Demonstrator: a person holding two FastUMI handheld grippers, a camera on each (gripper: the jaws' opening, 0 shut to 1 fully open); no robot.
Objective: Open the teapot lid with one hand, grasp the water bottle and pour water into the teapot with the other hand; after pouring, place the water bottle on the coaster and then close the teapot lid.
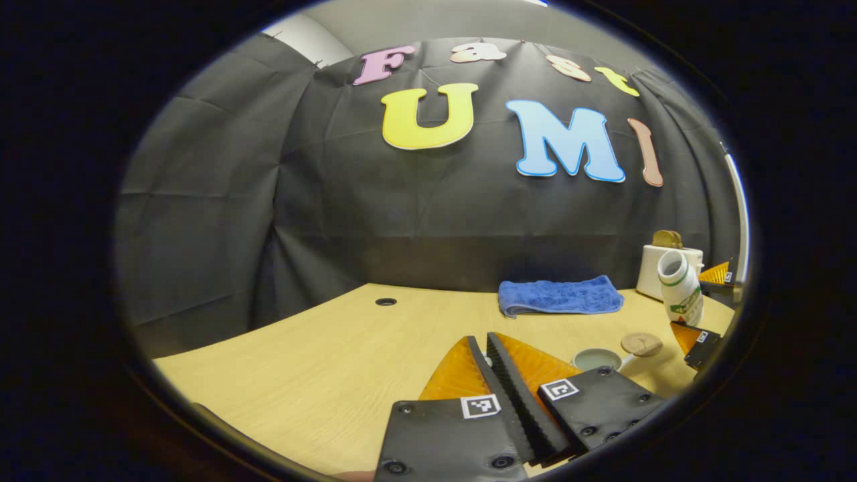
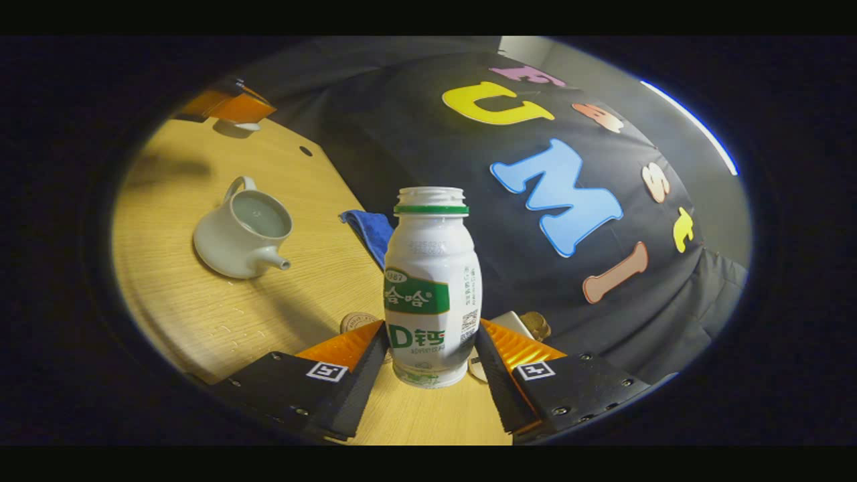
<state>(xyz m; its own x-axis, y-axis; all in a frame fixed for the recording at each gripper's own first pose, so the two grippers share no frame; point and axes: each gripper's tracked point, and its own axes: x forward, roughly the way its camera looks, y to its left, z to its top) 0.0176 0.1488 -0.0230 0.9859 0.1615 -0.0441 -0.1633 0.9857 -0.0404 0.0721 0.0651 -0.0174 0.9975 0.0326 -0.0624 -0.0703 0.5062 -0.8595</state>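
White plastic bottle [image 2: 432, 288], uncapped, clamped between both fingers of the right gripper [image 2: 432, 348] at centre frame, long axis along the view's vertical; open teapot [image 2: 243, 235] at middle left, coaster [image 2: 356, 321] peeking just lower left of the bottle; left gripper [image 1: 487, 348] nearly closed, lid unconfirmed.
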